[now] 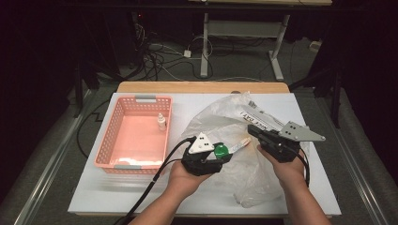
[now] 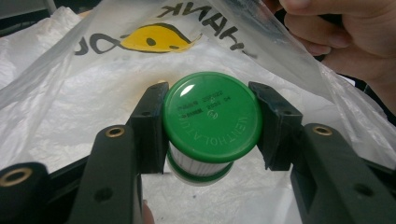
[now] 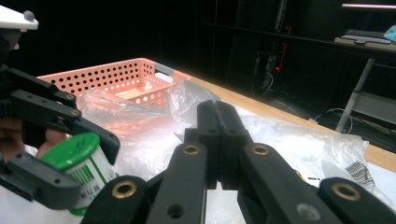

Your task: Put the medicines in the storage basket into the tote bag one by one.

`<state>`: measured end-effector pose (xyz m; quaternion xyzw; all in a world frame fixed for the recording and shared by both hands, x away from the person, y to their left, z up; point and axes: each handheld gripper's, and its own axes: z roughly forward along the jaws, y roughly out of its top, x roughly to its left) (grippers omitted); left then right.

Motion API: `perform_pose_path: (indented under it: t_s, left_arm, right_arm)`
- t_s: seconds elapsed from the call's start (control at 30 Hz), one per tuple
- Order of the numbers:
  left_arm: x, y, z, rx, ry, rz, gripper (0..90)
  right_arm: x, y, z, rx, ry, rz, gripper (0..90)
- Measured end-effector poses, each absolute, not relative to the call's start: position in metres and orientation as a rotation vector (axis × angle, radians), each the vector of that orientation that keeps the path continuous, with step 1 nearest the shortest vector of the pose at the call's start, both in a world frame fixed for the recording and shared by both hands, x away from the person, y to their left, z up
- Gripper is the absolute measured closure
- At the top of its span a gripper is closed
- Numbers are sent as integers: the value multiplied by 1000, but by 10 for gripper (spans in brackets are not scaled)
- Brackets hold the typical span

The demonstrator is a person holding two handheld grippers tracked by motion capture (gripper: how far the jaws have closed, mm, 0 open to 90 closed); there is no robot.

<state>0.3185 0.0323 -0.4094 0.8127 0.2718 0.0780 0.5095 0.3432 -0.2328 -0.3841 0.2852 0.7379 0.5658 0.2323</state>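
A white jar with a green screw cap [image 2: 212, 116] sits between the jaws of my left gripper [image 2: 212, 140], which is shut on its sides just below the cap. From above, the jar [image 1: 220, 150] and left gripper [image 1: 222, 154] hover over a crumpled clear plastic bag [image 1: 220, 117] at mid-table. My right gripper [image 1: 249, 127] has its jaws pressed together, with the bag's upper film pinched and lifted at their tip [image 3: 217, 112]. The right gripper view shows the jar [image 3: 77, 154] in the left gripper [image 3: 91, 168] at lower left.
A pink perforated basket [image 1: 136, 98] stands on the left of the white table [image 1: 117, 192], with a small white bottle [image 1: 161, 123] upright inside it. The basket [image 3: 116, 77] lies beyond the bag. Cables and desk legs are on the floor behind.
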Motion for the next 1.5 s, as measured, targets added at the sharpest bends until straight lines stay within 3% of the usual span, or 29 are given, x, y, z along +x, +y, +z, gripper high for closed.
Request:
perform_pose_path:
  t_s: [0.93,1.5]
  left_arm:
    - [346,-2,-439,1990,669,175,499]
    - [358,-48,-465,2013,655,169,497]
  right_arm:
    - [344,-232,-382,777,2019,1570,900]
    - [346,-236,-382,787,2011,1573,900]
